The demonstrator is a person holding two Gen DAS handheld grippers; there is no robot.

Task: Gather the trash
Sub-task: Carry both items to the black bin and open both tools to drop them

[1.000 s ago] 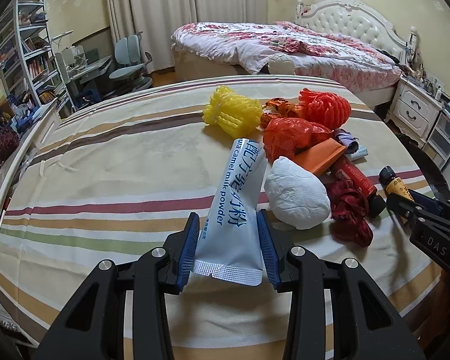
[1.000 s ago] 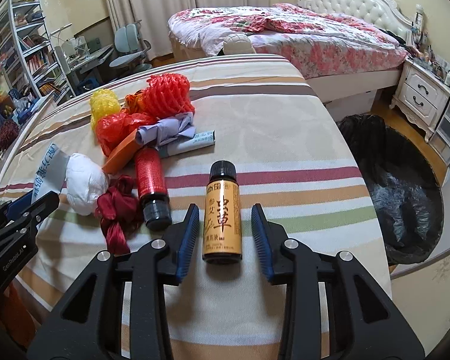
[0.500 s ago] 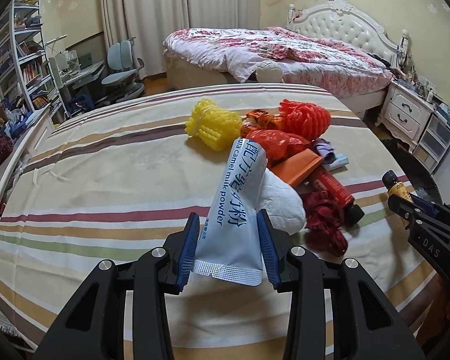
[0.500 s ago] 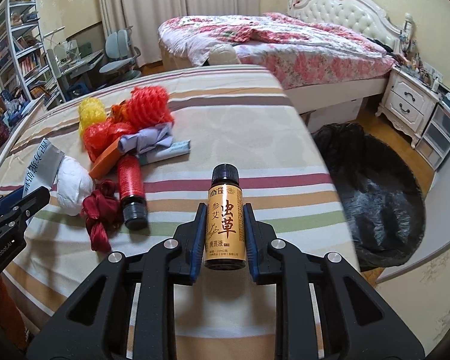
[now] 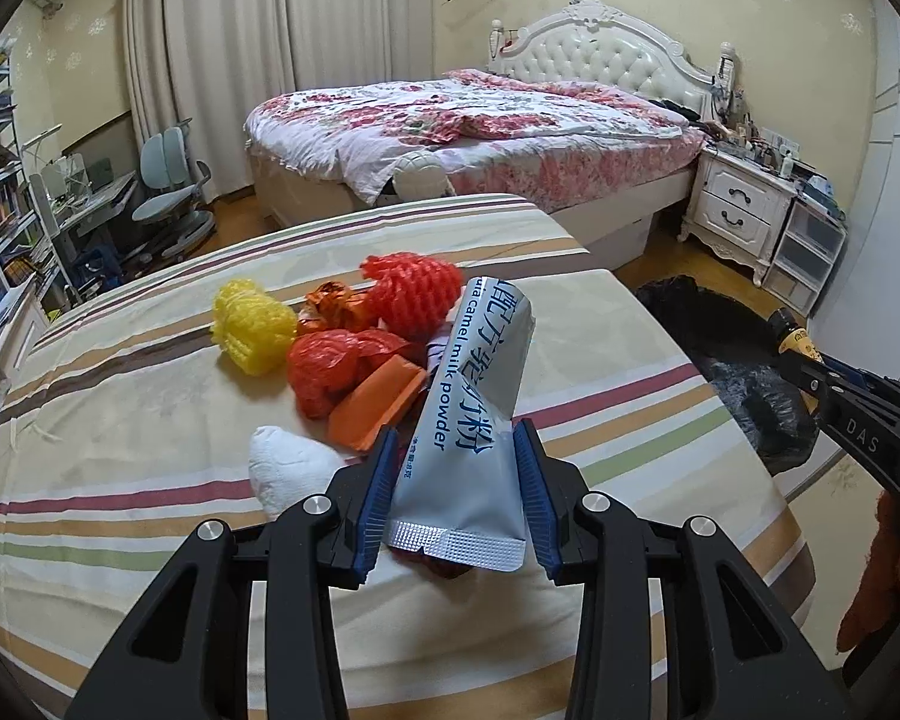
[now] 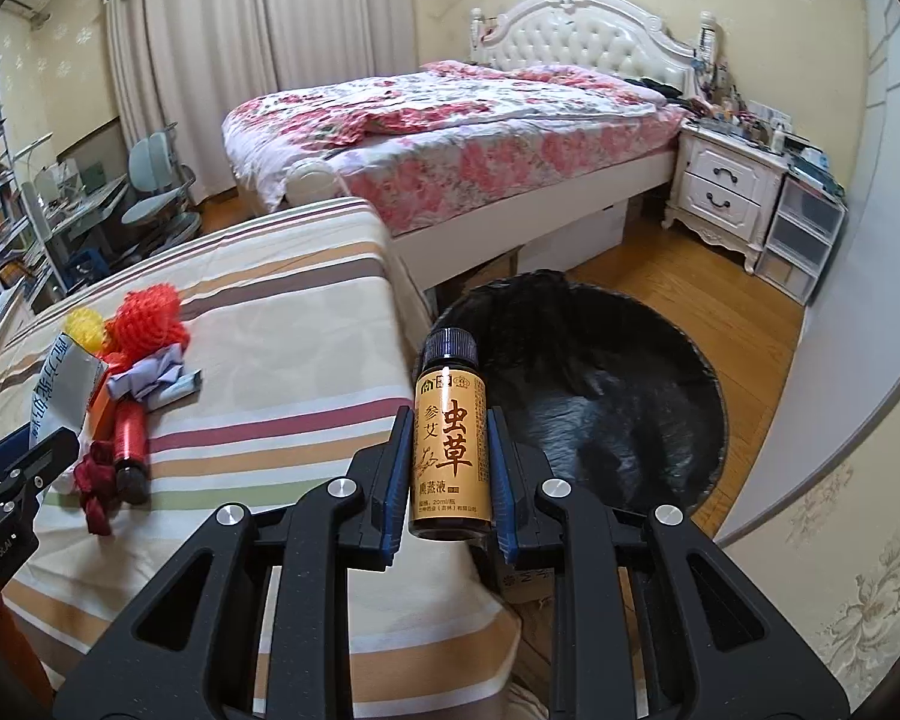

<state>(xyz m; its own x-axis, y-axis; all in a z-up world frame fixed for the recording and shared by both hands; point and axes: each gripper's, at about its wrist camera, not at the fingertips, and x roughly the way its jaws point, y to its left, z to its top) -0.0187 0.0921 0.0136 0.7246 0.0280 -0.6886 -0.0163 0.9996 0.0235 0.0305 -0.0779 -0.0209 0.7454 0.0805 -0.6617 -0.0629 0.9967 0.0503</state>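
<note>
My left gripper (image 5: 457, 495) is shut on a silver milk powder sachet (image 5: 471, 420), held up above the striped tablecloth (image 5: 120, 420). My right gripper (image 6: 447, 471) is shut on a small amber bottle (image 6: 450, 438) with an orange label and black cap, lifted past the table's right edge in front of the black bin bag (image 6: 618, 396). On the table lies the trash pile: yellow foam net (image 5: 252, 330), red foam net (image 5: 411, 291), orange bag (image 5: 330, 369), orange box (image 5: 381, 405), white wad (image 5: 288, 468), red bottle (image 6: 129, 438), dark red cloth (image 6: 93, 477).
The open black bin bag (image 5: 732, 372) stands on the wooden floor right of the table. Beyond it are a floral bed (image 6: 450, 120) and a white nightstand (image 6: 726, 192). Shelves and desk chairs (image 5: 168, 180) fill the far left.
The right jaws closed onto the amber bottle and lifted it off the table towards the bin bag. The left gripper carried the sachet up and to the right.
</note>
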